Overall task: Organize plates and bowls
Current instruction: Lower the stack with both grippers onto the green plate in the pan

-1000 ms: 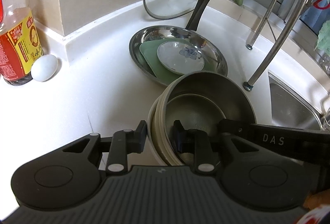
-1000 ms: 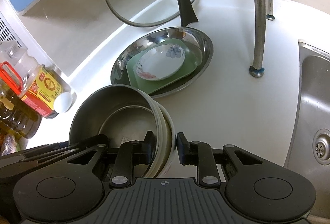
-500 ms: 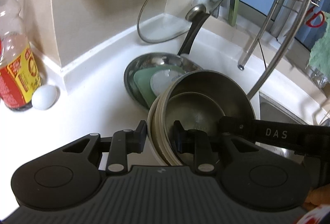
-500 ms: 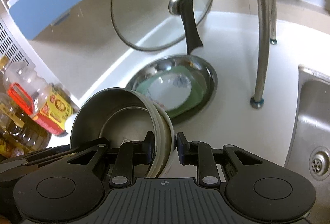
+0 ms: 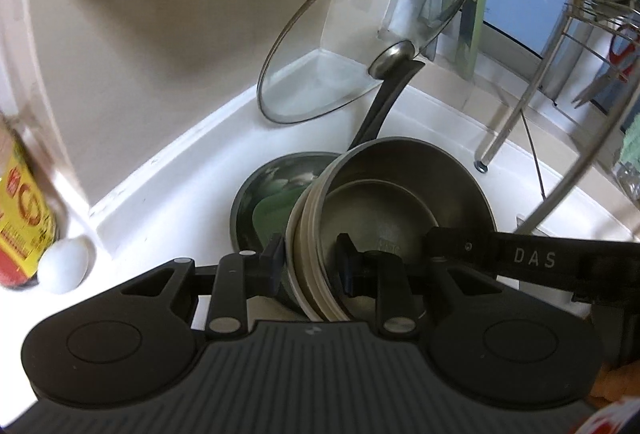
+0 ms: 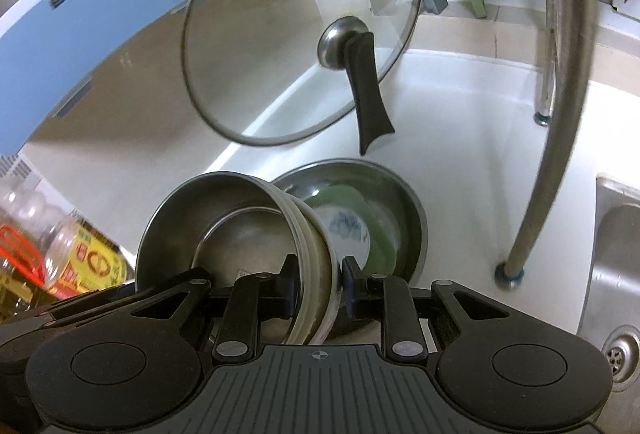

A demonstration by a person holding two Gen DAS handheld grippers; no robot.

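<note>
Above the white counter point(image 5: 168, 194), the nested bowl stack point(image 5: 400, 202) (steel inside cream, rigid, slick, likely weighty) hangs clamped at opposite rims by left gripper point(image 5: 310, 266) and right gripper point(image 6: 318, 284), a sound two-sided hold.

Each handheld gripper, the left gripper point(image 5: 310, 268) and the right gripper point(image 6: 318, 284), is matte black plastic with a ribbed grey-black plate at its base and two round discs with shallow circular recesses, one on either side. Flat black link arms with triangular cut-outs and silver pivot pins run forward to two short, dark fingers point(image 5: 274, 260). The right one's plate bears a small crosshair mark, and its side arm carries the white letters "DAS".
</note>
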